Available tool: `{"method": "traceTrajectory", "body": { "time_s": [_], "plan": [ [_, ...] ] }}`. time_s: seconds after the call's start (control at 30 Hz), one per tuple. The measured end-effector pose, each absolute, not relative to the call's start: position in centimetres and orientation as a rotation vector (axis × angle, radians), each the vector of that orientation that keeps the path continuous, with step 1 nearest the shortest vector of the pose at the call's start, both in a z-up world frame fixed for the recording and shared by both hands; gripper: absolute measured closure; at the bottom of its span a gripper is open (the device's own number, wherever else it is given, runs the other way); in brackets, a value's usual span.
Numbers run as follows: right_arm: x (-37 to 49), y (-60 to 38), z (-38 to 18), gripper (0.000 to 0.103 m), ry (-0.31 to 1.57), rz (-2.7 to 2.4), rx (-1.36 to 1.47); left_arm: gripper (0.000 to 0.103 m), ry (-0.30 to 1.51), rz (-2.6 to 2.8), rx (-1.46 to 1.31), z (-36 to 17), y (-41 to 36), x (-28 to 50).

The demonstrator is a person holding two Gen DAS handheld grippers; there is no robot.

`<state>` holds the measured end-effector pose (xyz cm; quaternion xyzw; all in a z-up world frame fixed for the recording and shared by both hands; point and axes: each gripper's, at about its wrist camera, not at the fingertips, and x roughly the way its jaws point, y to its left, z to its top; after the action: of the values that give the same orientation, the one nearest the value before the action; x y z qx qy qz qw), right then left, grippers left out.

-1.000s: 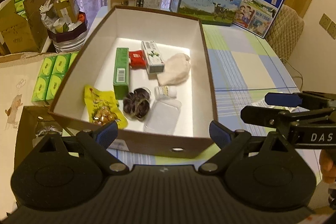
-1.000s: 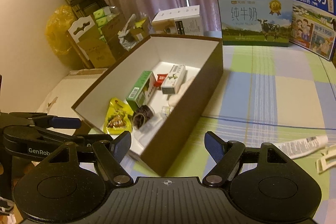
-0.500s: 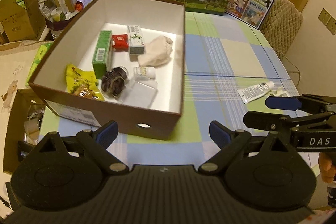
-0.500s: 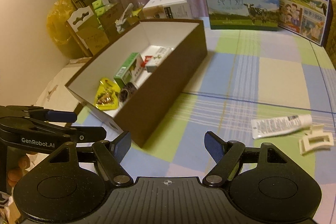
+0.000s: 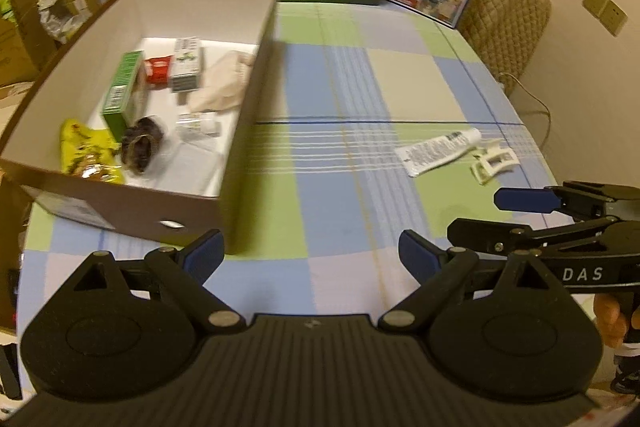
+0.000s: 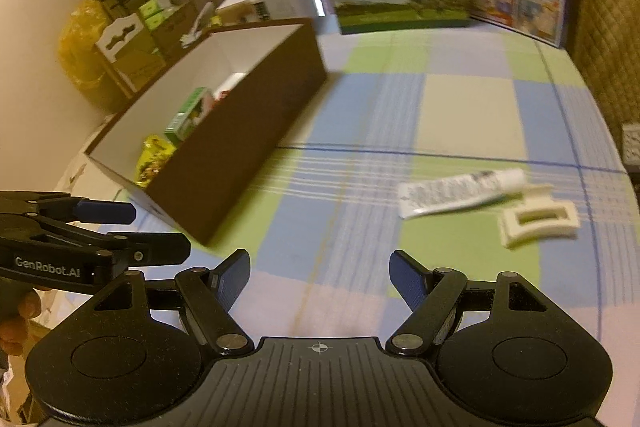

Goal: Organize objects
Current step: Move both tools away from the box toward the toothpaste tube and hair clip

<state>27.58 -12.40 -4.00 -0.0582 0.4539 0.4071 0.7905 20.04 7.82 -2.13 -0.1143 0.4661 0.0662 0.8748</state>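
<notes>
Grippers have both slid away from the box (image 5: pixel 240 131), and now the tube (image 6: pixel 460 193) and clip (image 6: pixel 538 221) lie on the table (image 6: pixel 460 107) ahead, right of the right gripper (image 6: pixel 320 273) fingers. Left gripper (image 5: pixel 312 255) and right fingers are wide apart and hold nothing, so these two look next for the box.

The checked table (image 5: pixel 360 155) is being viewed steeply downward from both wrists, the brown box (image 6: pixel 248 131) being shared.

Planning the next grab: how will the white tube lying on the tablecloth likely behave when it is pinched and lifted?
The tube lies flat with a crimped end, so it probably squashes under the pads rather than staying stiff. It looks small and likely light. Its round cap end could let it pivot or slide on the tablecloth when nudged, perhaps against the hair clip beside it.
</notes>
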Motion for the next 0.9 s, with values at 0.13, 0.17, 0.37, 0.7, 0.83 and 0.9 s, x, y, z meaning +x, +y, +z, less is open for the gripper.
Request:
{"method": "traceTrajectory", "body": {
  "time_s": [0.13, 0.17, 0.37, 0.7, 0.83, 0.9],
  "plan": [
    [28.5, -14.5, -4.4, 0.028, 0.99, 0.828, -0.104, 0.011, 0.973, 0.097, -0.223, -2.4, 5.7, 21.2],
    [28.7, -15.1, -4.4, 0.028, 0.991, 0.818, -0.097, 0.011, 0.973, 0.089, -0.22, -2.5, 5.2, 21.5],
    [30.2, -17.9, -4.8, 0.028, 0.99, 0.746, -0.071, 0.011, 0.974, 0.023, -0.186, -3.1, 2.0, 23.7],
    [33.6, -21.7, -6.5, 0.029, 0.978, 0.637, -0.077, 0.013, 0.98, -0.032, -0.117, -5.3, -1.3, 28.2],
    [35.2, -22.2, -7.1, 0.029, 0.954, 0.623, -0.104, 0.015, 0.985, -0.056, -0.091, -6.5, -2.5, 30.0],
    [36.1, -22.2, -7.5, 0.029, 0.949, 0.596, -0.123, 0.015, 0.989, -0.065, -0.08, -7.1, -2.9, 30.9]
  ]
}}
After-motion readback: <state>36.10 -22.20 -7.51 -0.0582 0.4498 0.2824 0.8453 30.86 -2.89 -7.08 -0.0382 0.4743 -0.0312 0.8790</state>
